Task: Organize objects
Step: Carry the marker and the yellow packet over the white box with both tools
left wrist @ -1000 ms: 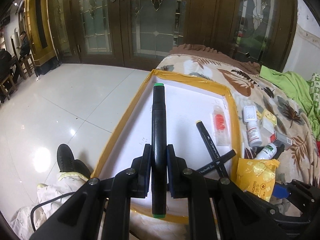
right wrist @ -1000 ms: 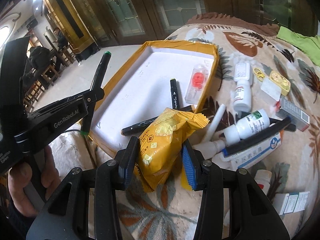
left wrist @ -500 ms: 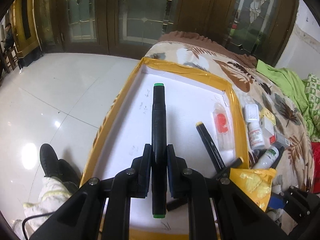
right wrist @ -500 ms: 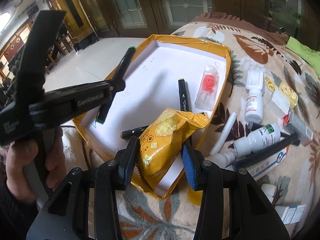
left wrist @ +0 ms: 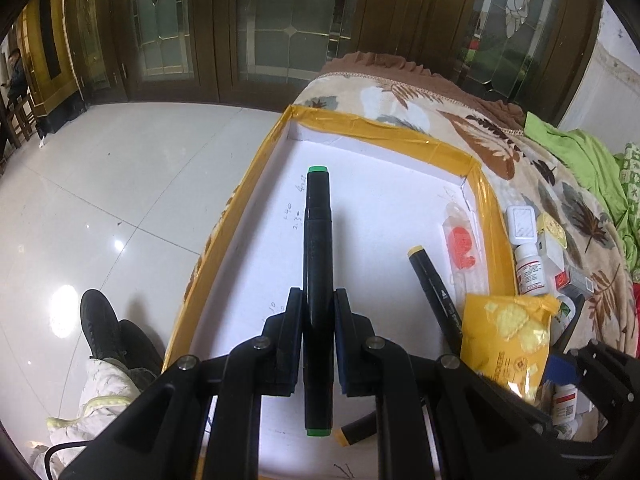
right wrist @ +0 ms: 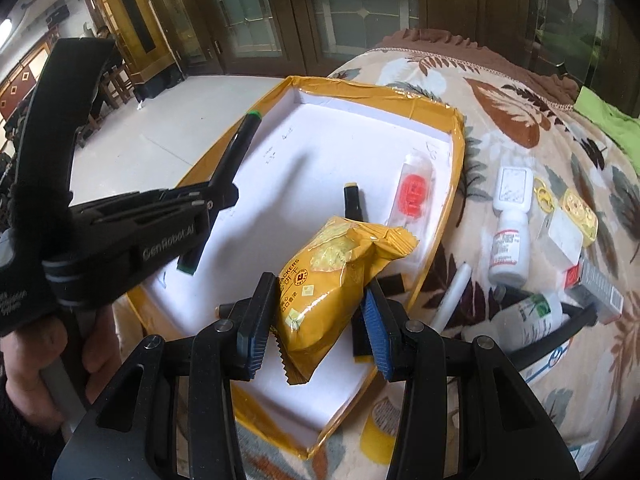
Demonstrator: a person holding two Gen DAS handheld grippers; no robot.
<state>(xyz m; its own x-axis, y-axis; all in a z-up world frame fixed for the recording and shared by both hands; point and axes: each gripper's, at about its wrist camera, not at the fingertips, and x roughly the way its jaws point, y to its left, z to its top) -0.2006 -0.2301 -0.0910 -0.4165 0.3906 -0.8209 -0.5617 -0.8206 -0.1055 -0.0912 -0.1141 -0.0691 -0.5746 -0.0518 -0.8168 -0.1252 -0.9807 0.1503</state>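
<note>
Right wrist view: right gripper clamped on yellow cracker packet, held above near part of white tray. Just left, left gripper shut tight on green-capped marker, raised over tray's left side. Left wrist view: same marker pinched mid-barrel, pointing toward far tray corner. Farther in, yellow-capped marker and red-filled clear pack lying on tray floor. Beyond right rim, white bottle on leaf-print blanket.
</note>
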